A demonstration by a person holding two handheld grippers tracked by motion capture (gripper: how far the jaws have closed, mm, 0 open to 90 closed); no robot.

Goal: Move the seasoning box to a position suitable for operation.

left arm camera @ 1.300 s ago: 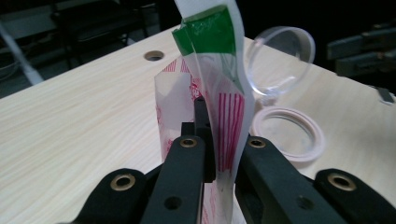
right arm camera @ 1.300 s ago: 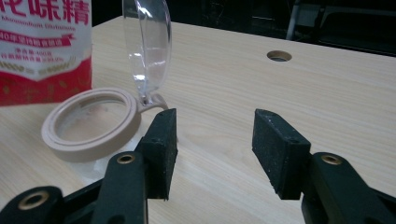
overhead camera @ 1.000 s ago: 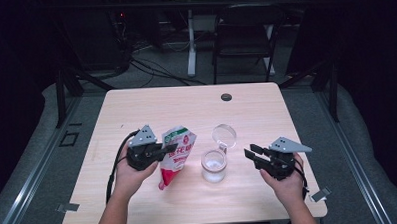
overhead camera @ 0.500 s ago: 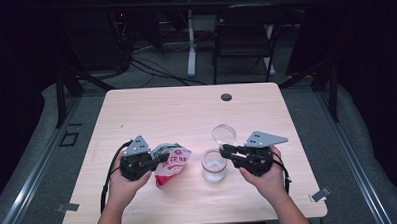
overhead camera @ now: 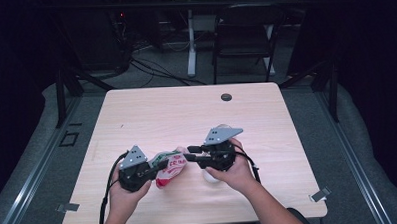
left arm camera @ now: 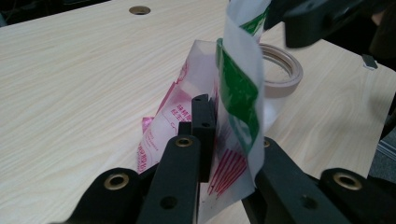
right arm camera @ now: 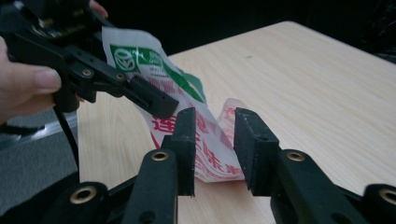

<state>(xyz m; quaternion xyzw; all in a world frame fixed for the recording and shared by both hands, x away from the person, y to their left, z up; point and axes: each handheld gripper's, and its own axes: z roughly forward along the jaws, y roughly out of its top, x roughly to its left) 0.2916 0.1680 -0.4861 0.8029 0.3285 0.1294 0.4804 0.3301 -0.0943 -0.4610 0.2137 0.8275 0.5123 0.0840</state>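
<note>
Two grippers meet over the wooden table [overhead camera: 151,113]. The left gripper [overhead camera: 161,166] is clamped on a red, white and green plastic pouch [overhead camera: 169,169], its fingers [left arm camera: 203,122] pinching the film. The right gripper [right arm camera: 214,140] has just been widening its jaws; the pouch's lower edge lies between its fingers [right arm camera: 186,135], which do not press it. A tape roll [left arm camera: 282,70] lies beyond the left fingers.

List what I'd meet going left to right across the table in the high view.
Left hand-held gripper → red, white and green plastic pouch → right hand-held gripper → the hand holding it.
</note>
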